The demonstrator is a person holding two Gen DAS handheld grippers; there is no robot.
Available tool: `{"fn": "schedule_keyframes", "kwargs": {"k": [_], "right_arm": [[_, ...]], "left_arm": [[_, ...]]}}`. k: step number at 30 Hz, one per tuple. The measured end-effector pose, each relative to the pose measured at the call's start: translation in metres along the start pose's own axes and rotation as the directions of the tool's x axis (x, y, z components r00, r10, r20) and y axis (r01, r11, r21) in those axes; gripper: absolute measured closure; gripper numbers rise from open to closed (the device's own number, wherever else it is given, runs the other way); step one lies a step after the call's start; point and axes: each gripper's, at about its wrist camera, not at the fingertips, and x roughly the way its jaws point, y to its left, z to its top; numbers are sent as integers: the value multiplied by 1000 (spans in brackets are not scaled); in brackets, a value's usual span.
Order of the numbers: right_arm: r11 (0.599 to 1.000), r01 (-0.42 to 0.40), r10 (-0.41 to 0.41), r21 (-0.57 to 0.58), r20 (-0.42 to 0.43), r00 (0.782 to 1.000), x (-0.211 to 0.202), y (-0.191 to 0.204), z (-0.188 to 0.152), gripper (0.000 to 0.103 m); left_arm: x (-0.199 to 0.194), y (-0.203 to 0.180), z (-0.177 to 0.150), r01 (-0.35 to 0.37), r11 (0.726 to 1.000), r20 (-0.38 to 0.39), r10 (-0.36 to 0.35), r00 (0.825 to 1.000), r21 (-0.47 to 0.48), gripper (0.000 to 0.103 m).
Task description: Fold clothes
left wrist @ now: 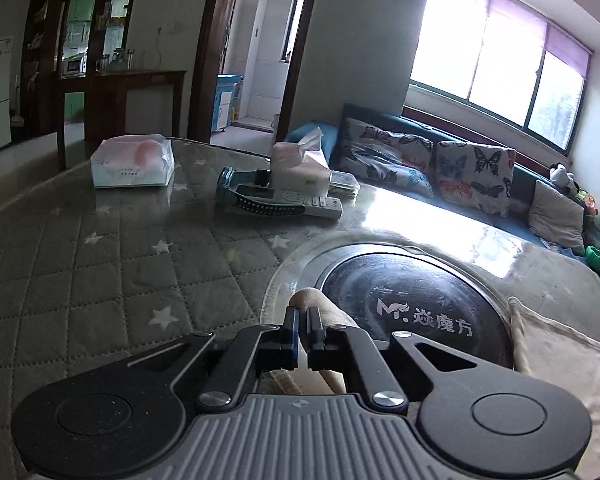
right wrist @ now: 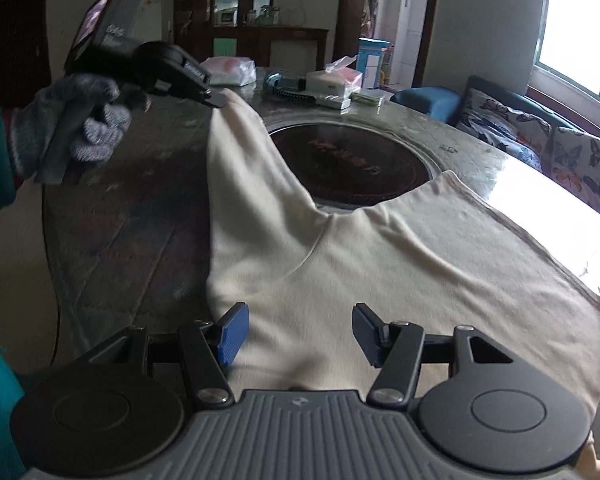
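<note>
Item: cream shirt, spread over the near part of a round table; one corner is lifted toward the far left, the rest lies flat and partly covers the dark round hob set in the table's middle.

Left gripper: fingers pressed together, pinching the raised shirt corner. Held high by a gloved hand — in all likelihood so the cloth hangs clear of the table and can be carried across for a fold. The left wrist view shows a roll of cream cloth poking out past the closed tips.

Right gripper: claw spread wide, nothing between the blue pads; it hovers just over the near edge of the shirt, apparently placed to pin or take that edge. Whether it touches the cloth cannot be told.

Surroundings: quilted star-print cover under a glossy top; white wipes pack, tissue box, remote control and a teal bottle grouped at the far side — well apart from the shirt, though in the way of any fold carried that far. Sofa with butterfly cushions beyond the table.
</note>
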Motion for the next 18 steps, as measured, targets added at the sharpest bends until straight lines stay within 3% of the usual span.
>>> {"fn": "schedule_keyframes", "kwargs": {"k": [6, 10, 15, 18], "right_arm": [[998, -25, 25, -60, -9, 1000, 7, 14, 1, 47], [1000, -26, 26, -17, 7, 1000, 8, 12, 5, 47], [999, -40, 40, -6, 5, 999, 8, 11, 5, 47], [997, -46, 43, 68, 32, 999, -4, -4, 6, 47]], "left_arm": [[-11, -1, 7, 42, 999, 33, -42, 999, -5, 99], [-25, -11, 14, 88, 996, 73, -89, 993, 18, 99], [-51, -33, 21, 167, 984, 115, -174, 978, 67, 99], [-67, -51, 21, 226, 969, 127, -238, 963, 104, 99]]}}
